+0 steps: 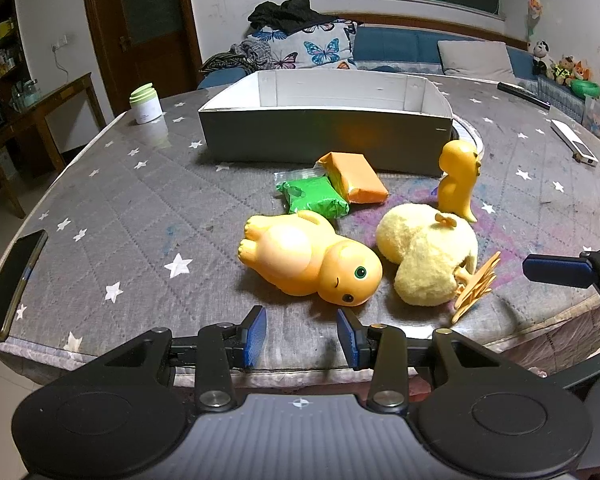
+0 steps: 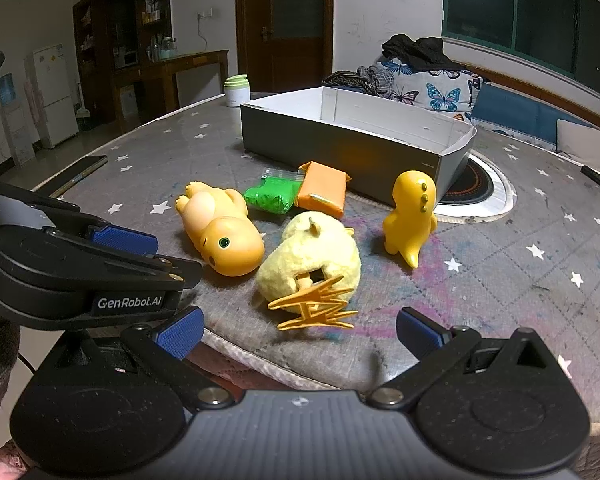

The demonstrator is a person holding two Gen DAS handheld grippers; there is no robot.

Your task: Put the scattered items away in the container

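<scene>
Five scattered toys and packets lie before the open grey cardboard box on a star-printed grey table; left tongs and right tongs both spread, empty

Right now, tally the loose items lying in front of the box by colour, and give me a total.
Orange/yellow-orange: 3 (large lying figure, small standing figure, orange packet)
Pale yellow: 1 (plush toy)
Green: 1 (green packet)
Total: 5, none yet in the box.
</scene>
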